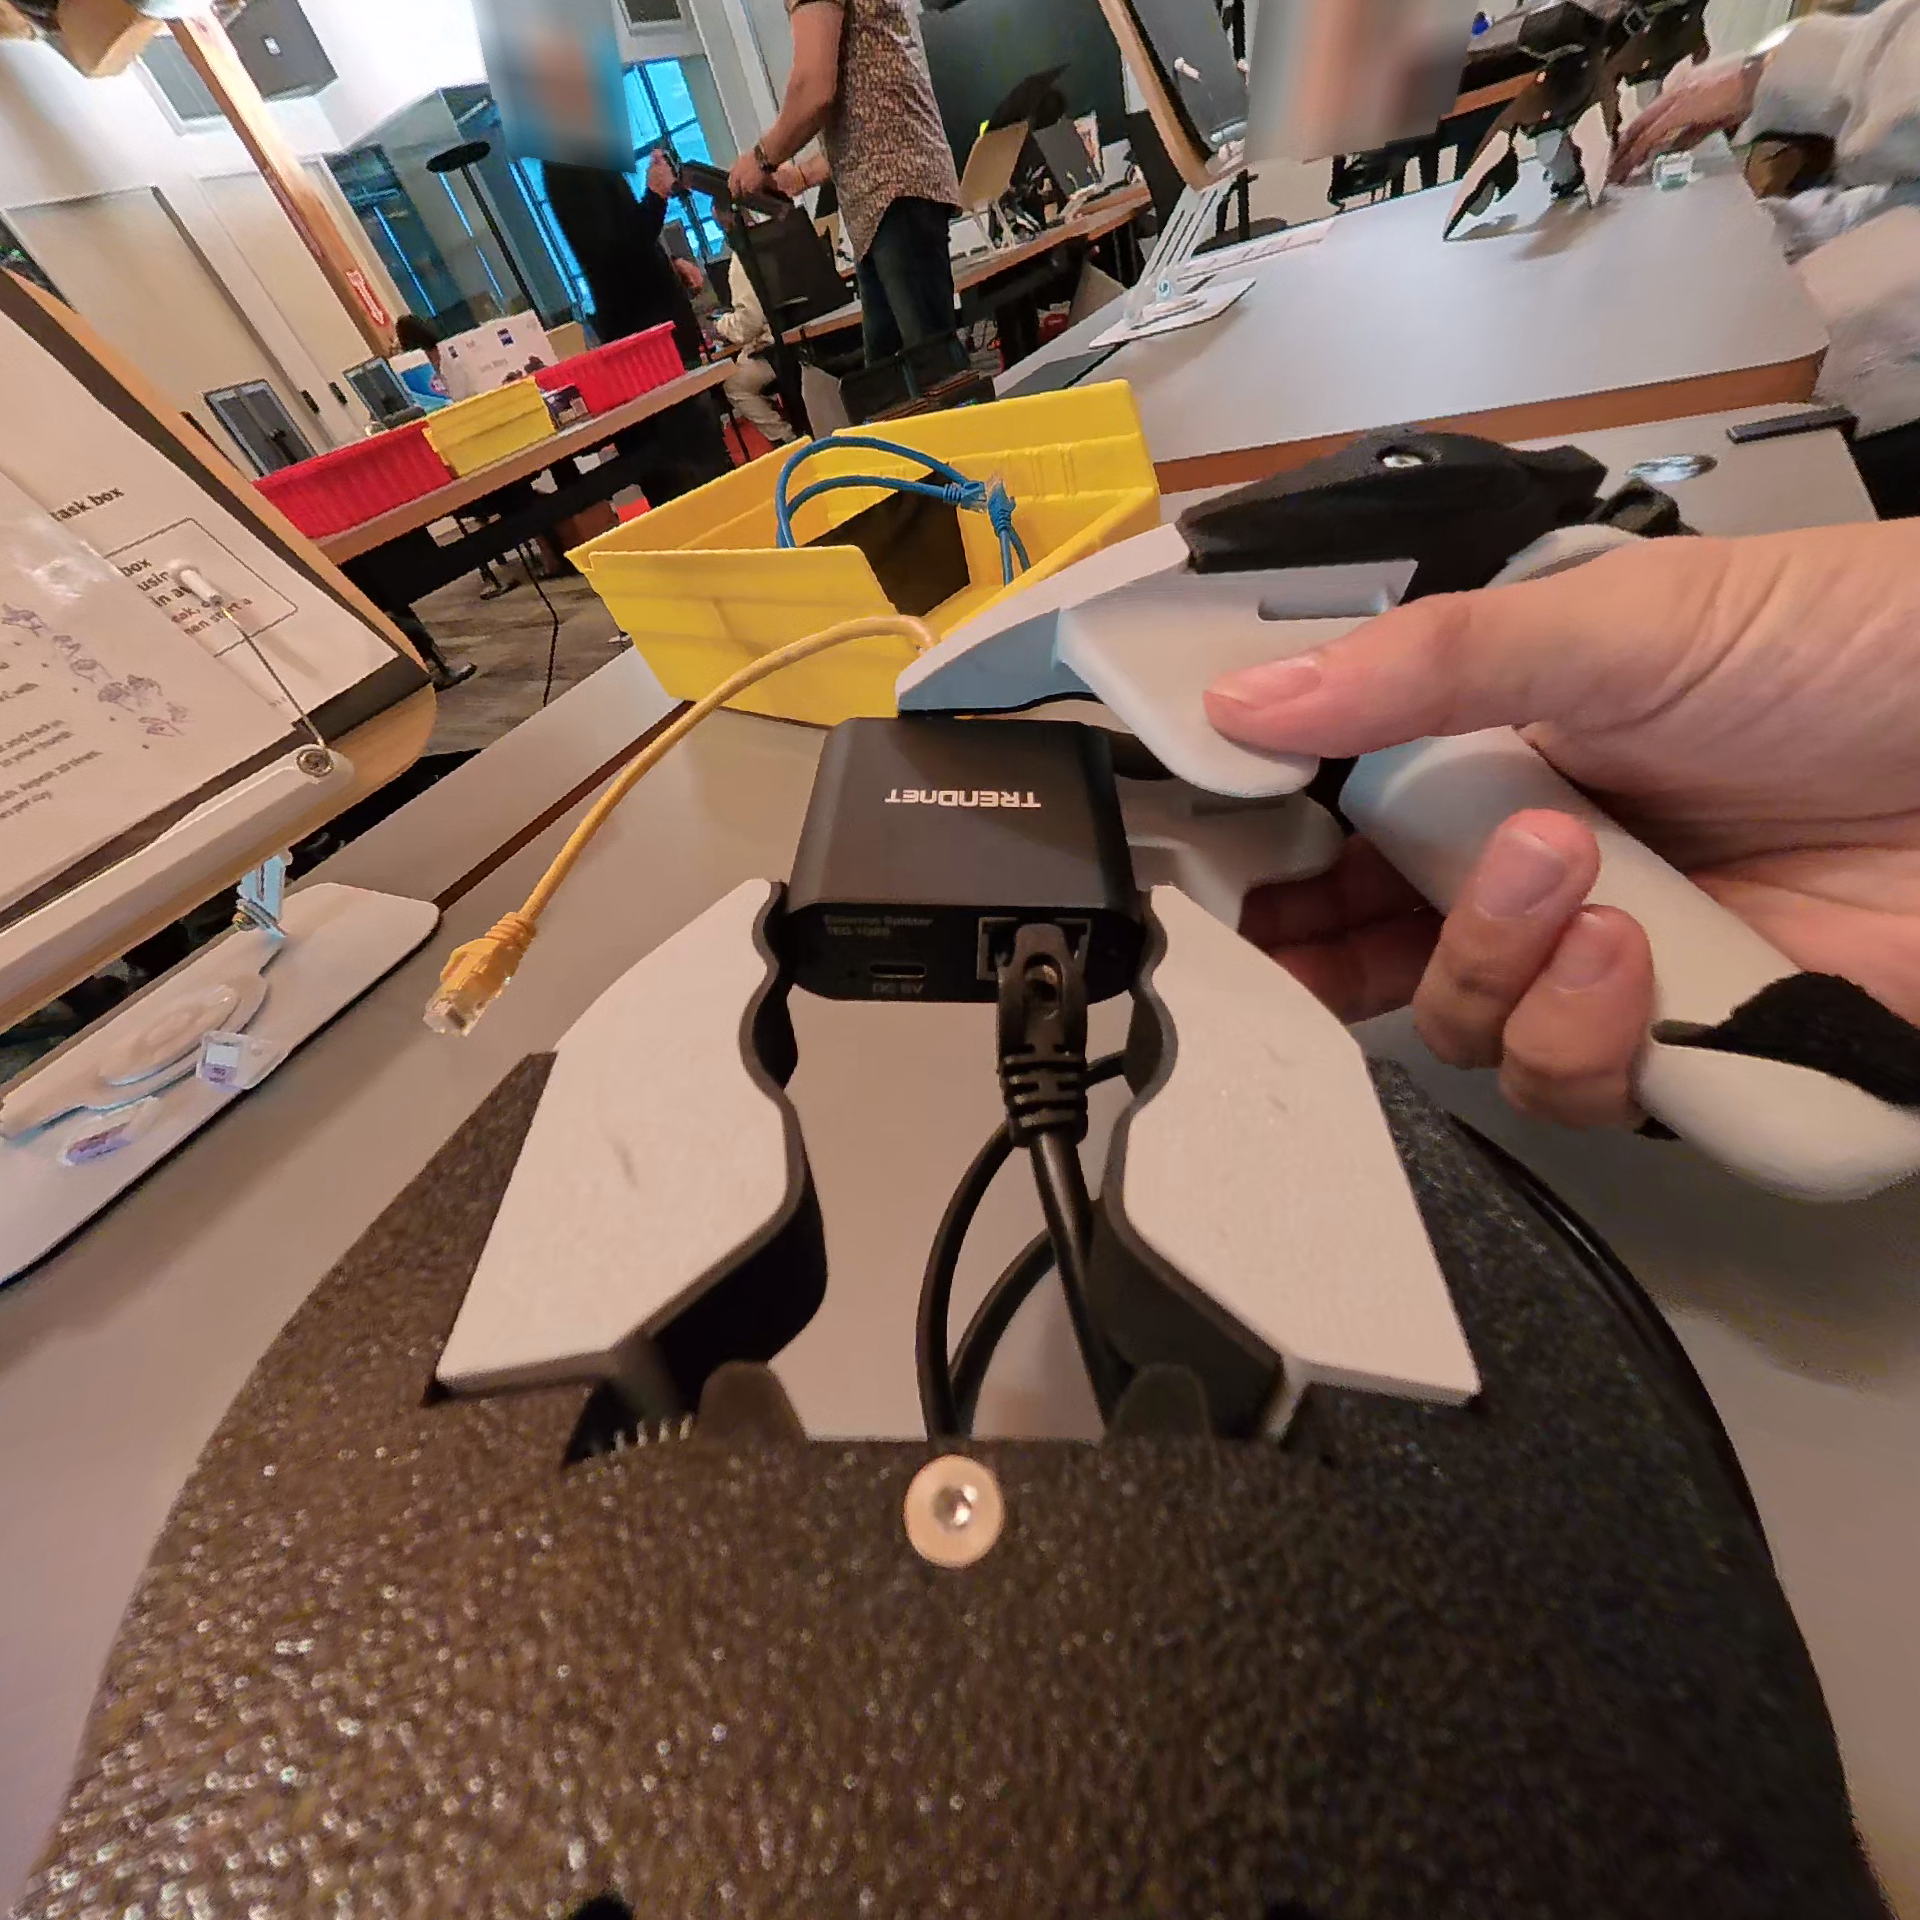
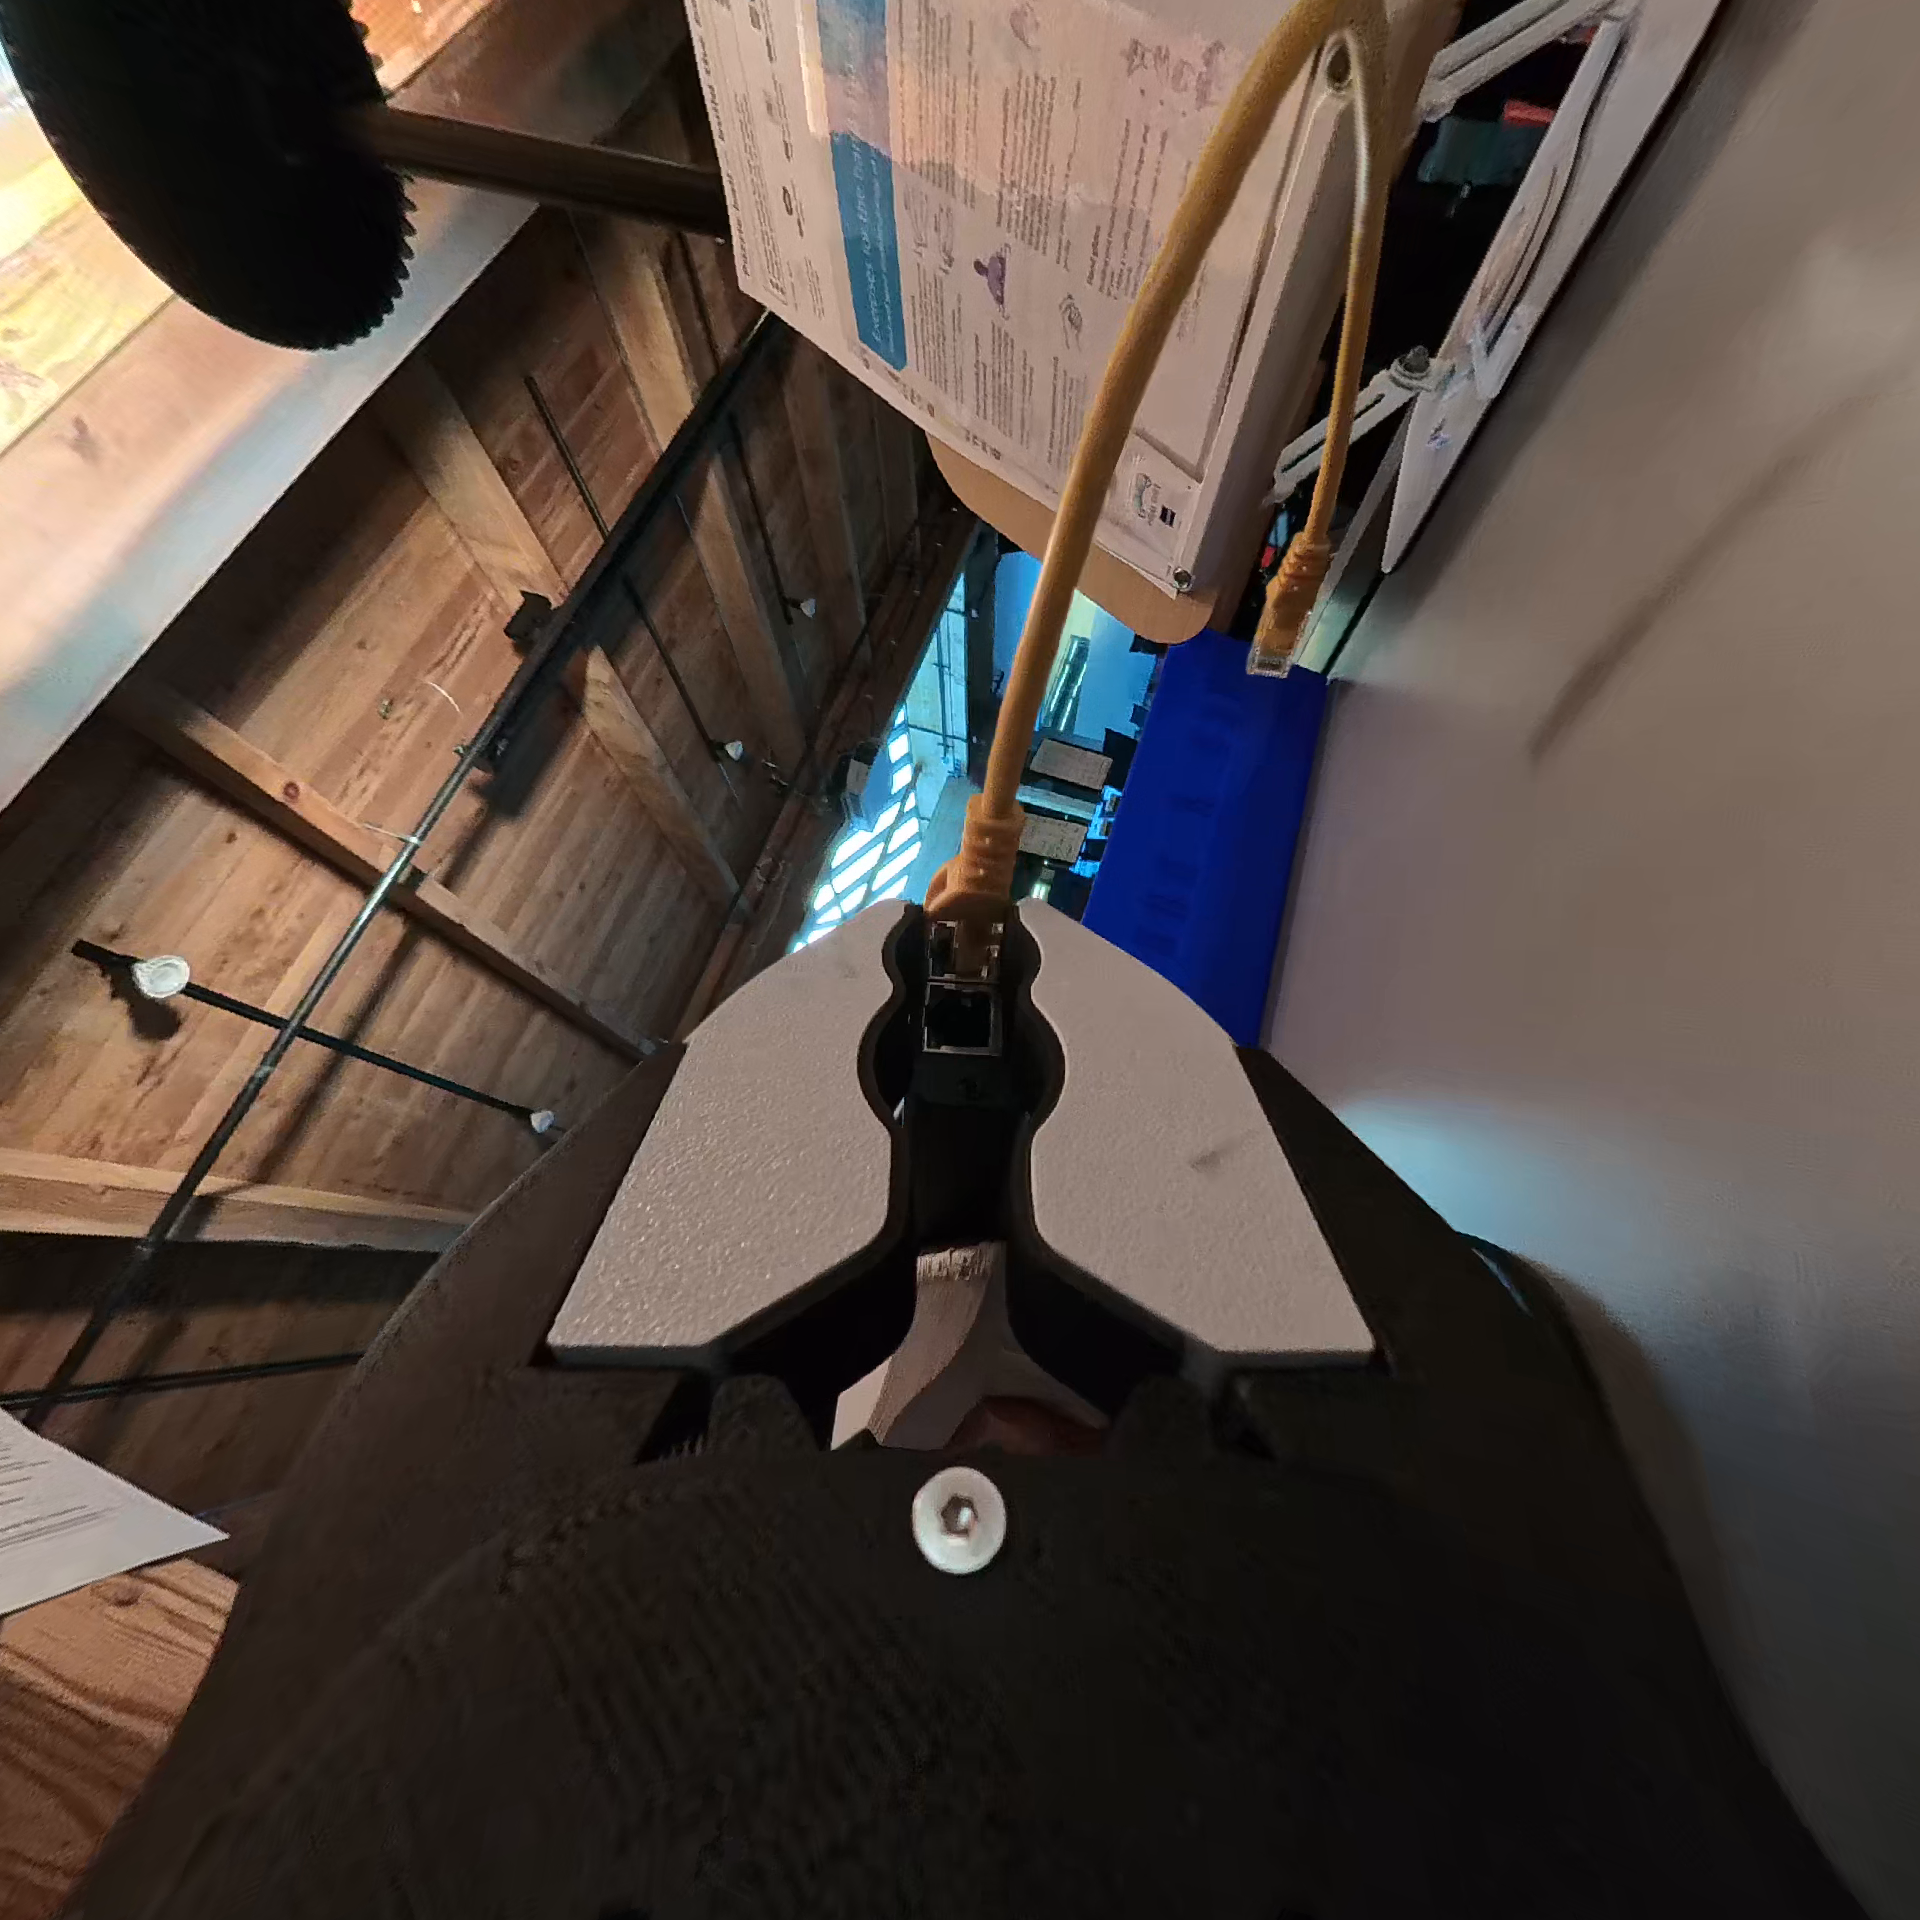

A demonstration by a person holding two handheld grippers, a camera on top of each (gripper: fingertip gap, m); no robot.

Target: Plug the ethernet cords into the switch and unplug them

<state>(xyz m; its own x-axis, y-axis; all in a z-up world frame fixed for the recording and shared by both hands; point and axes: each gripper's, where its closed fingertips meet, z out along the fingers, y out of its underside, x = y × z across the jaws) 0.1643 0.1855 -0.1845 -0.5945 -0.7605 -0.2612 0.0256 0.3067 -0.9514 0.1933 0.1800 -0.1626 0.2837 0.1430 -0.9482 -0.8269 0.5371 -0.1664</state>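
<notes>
Left wrist view showed the left gripper (image 1: 961,966) with jaws clamped on the black switch (image 1: 961,831), black cord (image 1: 1044,1049) seated. The right gripper (image 2: 961,997), jaws closed, pinched the switch's far end beside the plugged yellow cord (image 2: 1049,582). Risk: opposing pulls could twist the switch, straining either latch.

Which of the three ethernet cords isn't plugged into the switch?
The blue cord, coiled in the yellow bin. The yellow cord and black cord are plugged into the switch.
</notes>
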